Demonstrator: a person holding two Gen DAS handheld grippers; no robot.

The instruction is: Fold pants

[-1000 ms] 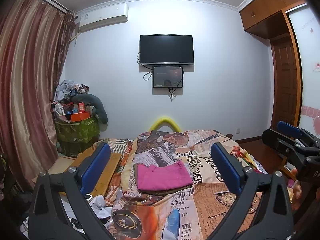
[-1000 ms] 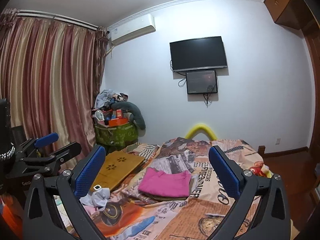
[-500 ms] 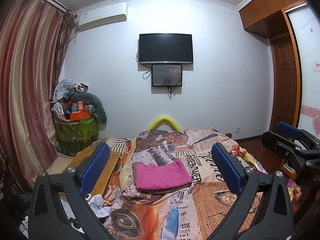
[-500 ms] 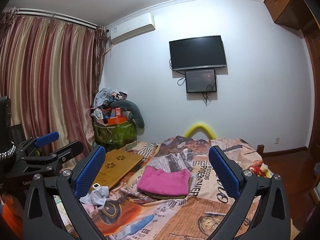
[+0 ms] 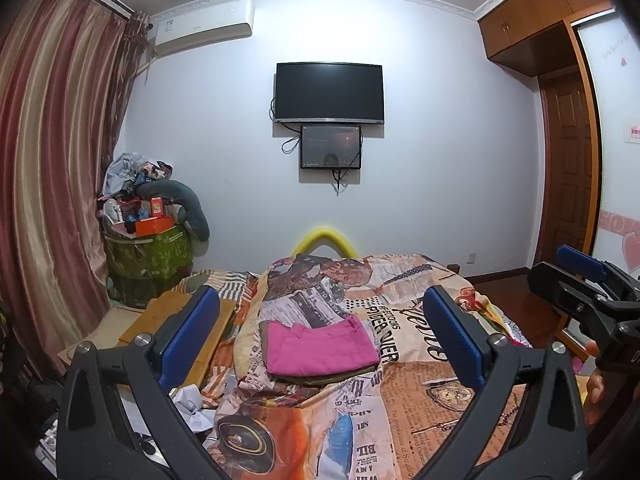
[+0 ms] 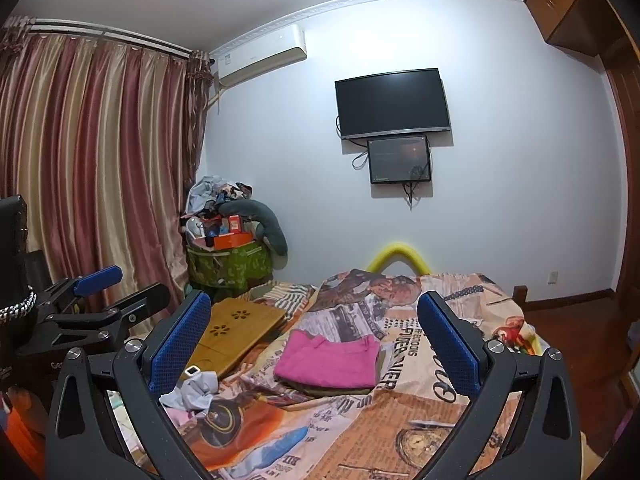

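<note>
Left wrist view
Left gripper (image 5: 320, 336): fingers spread wide, holding nothing, raised above the bed (image 5: 420, 412).
Pants (image 5: 320, 346): pink, folded flat on a darker folded garment (image 5: 320, 376), ahead between the blue pads, apart from both.
Right gripper (image 5: 580, 280): at the right edge, side-on; its pads stand apart.

Right wrist view
Right gripper (image 6: 316, 340): fingers wide apart, empty.
Pants (image 6: 330, 362): ahead between the pads, on the printed bedspread (image 6: 400, 420).
Wooden lap tray (image 6: 236, 330): ahead, behind the left-hand pad.
Left gripper (image 6: 116, 292): at the left edge.
</note>
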